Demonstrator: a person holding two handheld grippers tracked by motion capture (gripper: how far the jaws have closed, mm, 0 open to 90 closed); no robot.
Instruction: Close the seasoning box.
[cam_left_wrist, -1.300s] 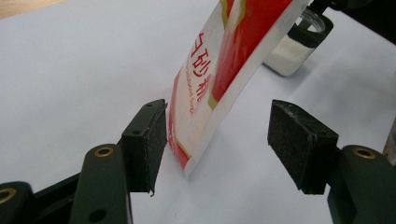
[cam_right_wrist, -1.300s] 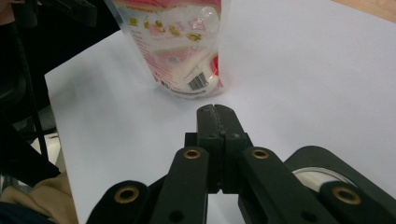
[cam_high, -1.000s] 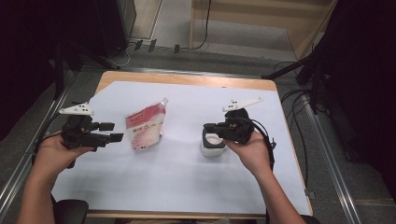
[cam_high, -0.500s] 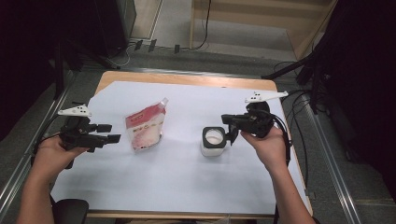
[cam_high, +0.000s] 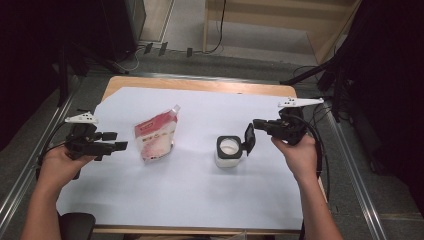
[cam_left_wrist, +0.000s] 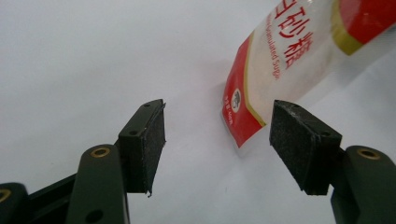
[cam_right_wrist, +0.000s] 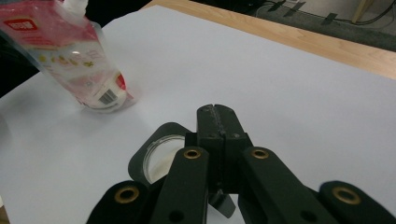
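High view: left tongs (cam_high: 118, 146), apart, face a soft, slippery sugar pouch (cam_high: 155, 138), best gripped by its edge; right tongs (cam_high: 258, 123) closed.

Two tongs are counted: the left tongs (cam_high: 121, 146) and the right tongs (cam_high: 256, 122). One sugar pouch (cam_high: 154, 138) and one white jar (cam_high: 228, 151) with one hinged black lid (cam_high: 248, 138) are counted on one desk (cam_high: 200, 200).

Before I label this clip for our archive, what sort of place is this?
Probably a lab or recording workshop, not a kitchen: a white-covered table on metal floor rails, loose cables behind it, and a sugar pouch as prop.
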